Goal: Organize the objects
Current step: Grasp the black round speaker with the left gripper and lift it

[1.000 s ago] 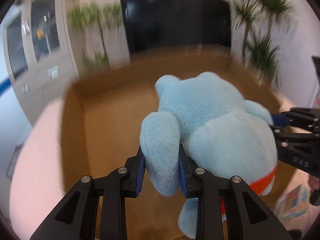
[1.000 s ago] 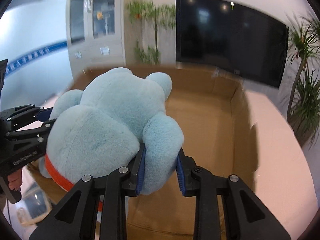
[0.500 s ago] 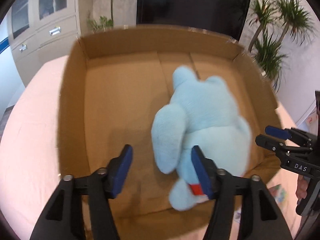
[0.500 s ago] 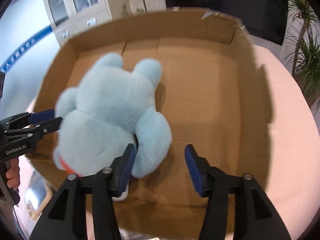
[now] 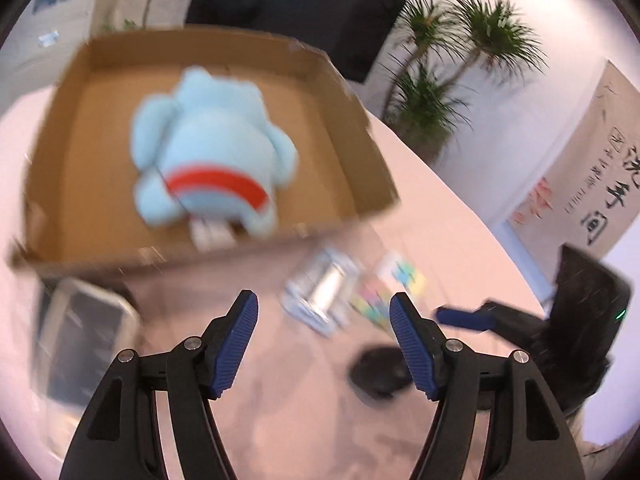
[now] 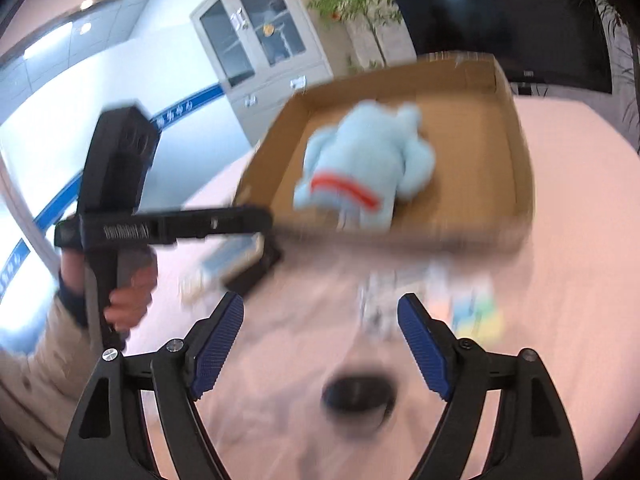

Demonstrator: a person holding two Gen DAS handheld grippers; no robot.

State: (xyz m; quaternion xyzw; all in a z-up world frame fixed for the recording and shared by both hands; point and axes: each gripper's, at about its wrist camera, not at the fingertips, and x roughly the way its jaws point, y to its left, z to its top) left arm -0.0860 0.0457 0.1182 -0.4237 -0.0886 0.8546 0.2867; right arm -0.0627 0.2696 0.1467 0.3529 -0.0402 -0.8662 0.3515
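Observation:
A light blue plush toy [image 5: 208,148] with a red band lies inside the open cardboard box [image 5: 360,152]; it also shows in the right wrist view [image 6: 368,172], in the box [image 6: 516,168]. My left gripper [image 5: 324,340] is open and empty, over the pink table in front of the box. My right gripper [image 6: 320,344] is open and empty, also in front of the box. The left gripper also appears in the right wrist view [image 6: 264,216], and the right one in the left wrist view [image 5: 460,316]. Both views are blurred.
On the pink table in front of the box lie a clear wrapped packet [image 5: 320,292], a pastel coloured card [image 5: 392,288], a dark round object [image 5: 380,372] and a grey-framed tablet [image 5: 80,344]. Potted palms [image 5: 444,72] and a black screen [image 6: 500,12] stand behind.
Both grippers let go of the plush toy's limbs, opened, and pulled back out of the box. The toy now lies in the box and the table items have come into view.

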